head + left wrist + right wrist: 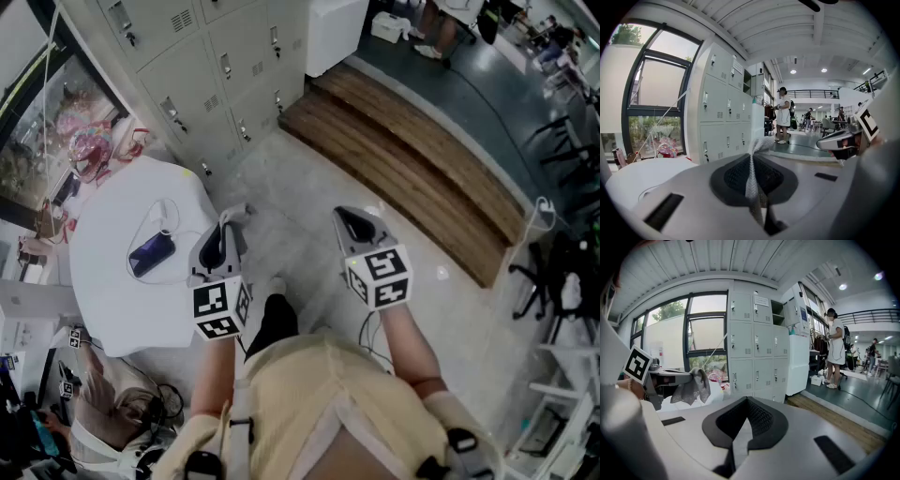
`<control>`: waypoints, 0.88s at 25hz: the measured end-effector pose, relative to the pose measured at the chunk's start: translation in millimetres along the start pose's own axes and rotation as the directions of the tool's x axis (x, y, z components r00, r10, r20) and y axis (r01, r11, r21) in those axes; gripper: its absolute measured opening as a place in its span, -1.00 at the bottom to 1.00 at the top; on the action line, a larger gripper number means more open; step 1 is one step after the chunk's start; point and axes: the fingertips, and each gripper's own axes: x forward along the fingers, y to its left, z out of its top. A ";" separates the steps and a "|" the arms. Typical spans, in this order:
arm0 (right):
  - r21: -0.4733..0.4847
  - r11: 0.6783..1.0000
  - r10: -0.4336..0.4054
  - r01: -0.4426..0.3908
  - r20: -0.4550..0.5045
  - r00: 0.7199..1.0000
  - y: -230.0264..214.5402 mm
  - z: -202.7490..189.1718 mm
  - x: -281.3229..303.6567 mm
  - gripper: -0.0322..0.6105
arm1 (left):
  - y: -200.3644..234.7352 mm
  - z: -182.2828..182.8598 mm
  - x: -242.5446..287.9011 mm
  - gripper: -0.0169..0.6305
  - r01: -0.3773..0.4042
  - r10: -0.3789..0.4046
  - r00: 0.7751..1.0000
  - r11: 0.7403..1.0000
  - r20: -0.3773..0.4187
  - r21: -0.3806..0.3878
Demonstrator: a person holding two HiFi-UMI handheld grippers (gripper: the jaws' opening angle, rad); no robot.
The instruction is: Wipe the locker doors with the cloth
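A grey mesh cloth (753,183) is gripped between the jaws of the left gripper (752,157), which are clamped tight on it, and its loose end sticks up past the tips. In the right gripper view the cloth is seen hanging down from that gripper. The right gripper (747,401) is held near it, jaws pressed together with nothing between them. Both grippers are held above the floor and pointed toward a bank of pale grey lockers (202,66), well apart from the doors. A round white table (103,291) is seen at the left, with a dark flat device (150,251) lying on it. A wooden platform (412,169) lies beside the lockers.
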 end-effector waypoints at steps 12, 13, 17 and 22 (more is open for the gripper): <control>0.012 1.000 0.016 -0.016 -0.018 1.000 2.5 25.2 91.3 -0.89 | 45.6 8.8 67.6 -0.90 0.034 -0.034 0.999 0.999 -0.010 -0.023; 0.011 1.000 0.015 -0.015 -0.020 1.000 4.1 27.8 97.5 -0.89 | 49.8 10.2 71.5 -0.90 0.036 -0.036 0.999 0.999 -0.010 -0.021; 0.005 1.000 0.022 -0.022 -0.027 0.999 16.1 38.0 126.5 -0.89 | 72.1 13.4 86.6 -0.90 0.035 -0.036 0.999 0.999 -0.015 -0.015; -0.016 1.000 0.018 -0.018 -0.025 1.000 29.8 51.4 163.9 -0.89 | 102.5 13.9 100.5 -0.90 0.040 -0.040 0.999 0.999 -0.017 -0.032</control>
